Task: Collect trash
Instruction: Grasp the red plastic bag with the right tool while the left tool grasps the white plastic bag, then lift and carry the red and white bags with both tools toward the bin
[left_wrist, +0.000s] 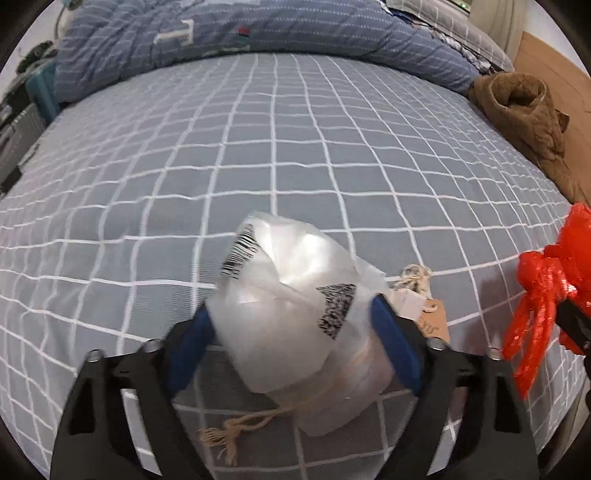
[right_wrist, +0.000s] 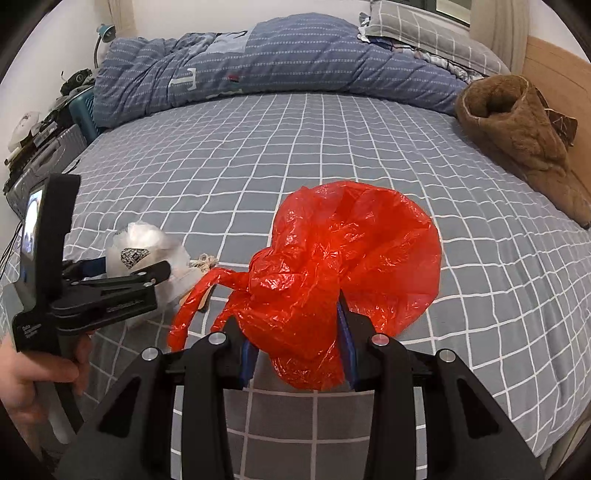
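My left gripper (left_wrist: 291, 325) is shut on a crumpled clear plastic wrapper (left_wrist: 295, 306) with black barcode prints, held just above the grey checked bed sheet (left_wrist: 258, 155). A string with a brown paper tag (left_wrist: 434, 319) hangs from the wrapper. My right gripper (right_wrist: 299, 354) is shut on a red plastic bag (right_wrist: 343, 266), whose mouth gapes forward. The red bag also shows at the right edge of the left wrist view (left_wrist: 546, 295). The left gripper with the clear wrapper (right_wrist: 147, 251) shows at the left of the right wrist view, close beside the red bag.
A rolled blue quilt (right_wrist: 280, 62) lies along the far side of the bed. A brown fleece garment (right_wrist: 524, 136) lies at the right by the wooden headboard (right_wrist: 554, 70). A cluttered stand with a lamp (right_wrist: 40, 147) is off the bed's left edge.
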